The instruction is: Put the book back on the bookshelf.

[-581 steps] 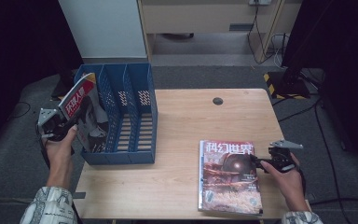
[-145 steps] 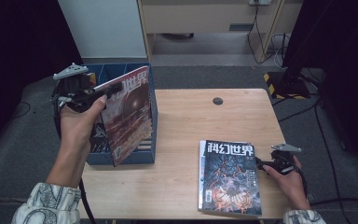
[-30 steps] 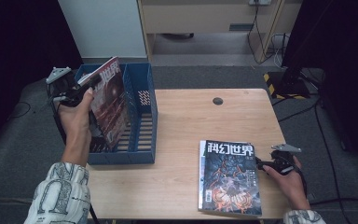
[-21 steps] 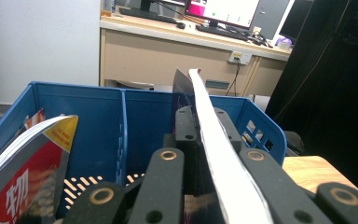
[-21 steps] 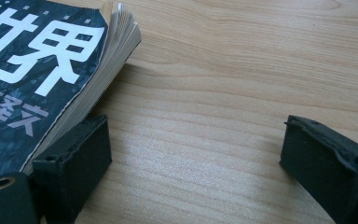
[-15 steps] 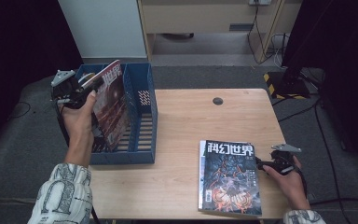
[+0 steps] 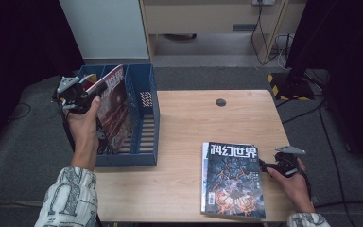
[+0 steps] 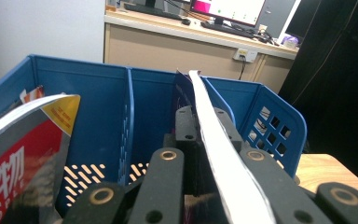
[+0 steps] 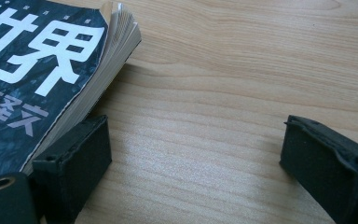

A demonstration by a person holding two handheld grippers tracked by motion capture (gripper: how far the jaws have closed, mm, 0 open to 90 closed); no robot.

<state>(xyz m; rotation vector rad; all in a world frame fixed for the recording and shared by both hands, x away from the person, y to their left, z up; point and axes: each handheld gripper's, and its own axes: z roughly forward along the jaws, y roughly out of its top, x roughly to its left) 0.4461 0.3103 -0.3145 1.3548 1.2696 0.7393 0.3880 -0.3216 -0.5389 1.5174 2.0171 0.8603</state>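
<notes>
A blue file rack (image 7: 146, 123) stands at the table's left end. My left gripper (image 7: 78, 94) is shut on the top edge of a red-and-dark magazine (image 7: 113, 111) that stands tilted in the rack's middle slot. In the left gripper view the jaws (image 8: 204, 125) clamp that magazine's white edge (image 8: 223, 163). A dark magazine (image 7: 234, 177) lies flat near the table's front right. My right gripper (image 7: 264, 166) rests open on the table just right of it. In the right gripper view the gripper (image 9: 200, 163) holds nothing, and its left pad (image 9: 74, 158) touches the dark magazine's page edge (image 9: 116, 42).
A red magazine (image 8: 18, 158) leans in the rack's left slot (image 8: 93, 116). A dark round hole (image 7: 220, 102) marks the table's far side. Bare wood (image 7: 194, 123) lies between rack and flat magazine. Cabinets and cables sit beyond the table.
My left gripper has shifted slightly right and down, and the magazine it holds has sunk deeper into the rack's middle slot. The right gripper has stayed beside the flat magazine.
</notes>
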